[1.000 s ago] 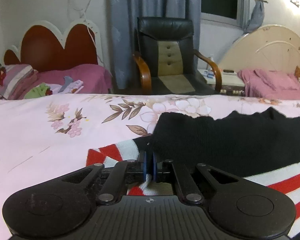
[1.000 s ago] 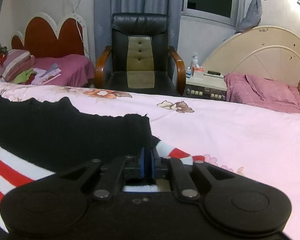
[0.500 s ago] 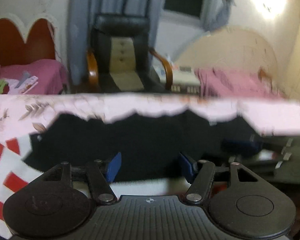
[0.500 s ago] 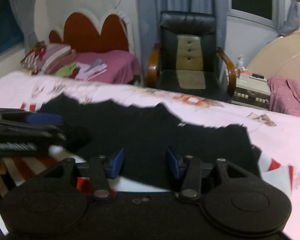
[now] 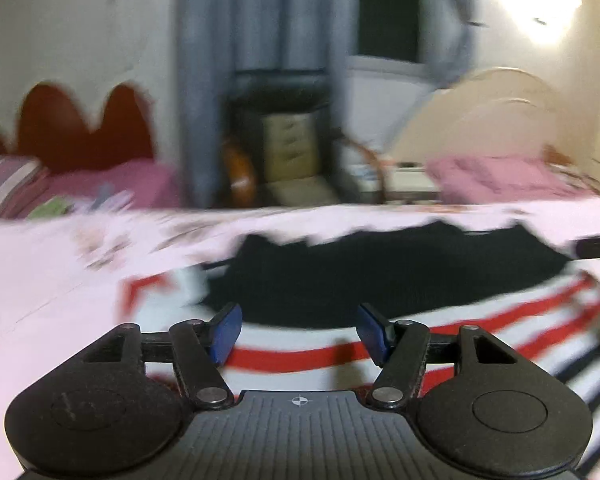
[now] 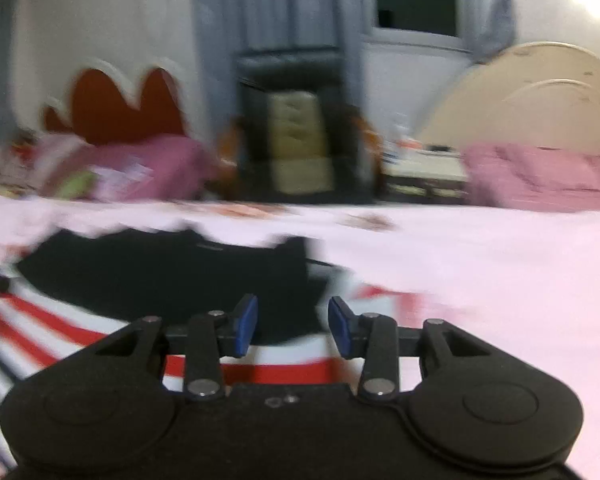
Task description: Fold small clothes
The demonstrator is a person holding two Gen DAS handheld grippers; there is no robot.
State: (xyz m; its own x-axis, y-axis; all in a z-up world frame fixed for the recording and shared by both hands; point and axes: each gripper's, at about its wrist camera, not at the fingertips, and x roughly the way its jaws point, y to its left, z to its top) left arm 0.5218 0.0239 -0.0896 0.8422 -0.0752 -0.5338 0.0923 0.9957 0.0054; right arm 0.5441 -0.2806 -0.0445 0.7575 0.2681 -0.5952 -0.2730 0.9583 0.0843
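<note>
On the pink floral bedspread (image 5: 40, 280), left wrist view: the striped sweater (image 5: 380, 280) lies flat, black part away from the camera, red-and-white stripes nearer. Left gripper (image 5: 299, 332) stands wide, blue pads clear of the cloth, nothing between them. Knit looks soft, limp and light — judged likely to sag and drag on the sheet when lifted; a hem edge or corner seems the best pinch point. A dark bar at the right edge is cut off, probably the other tool.

Right wrist view: right gripper (image 6: 293, 326) hovers over the sweater's right end, jaws closing, narrower than the left, nothing between the pads. Motion blur smears both views — fold lines, the sleeve and the collar cannot be made out.
</note>
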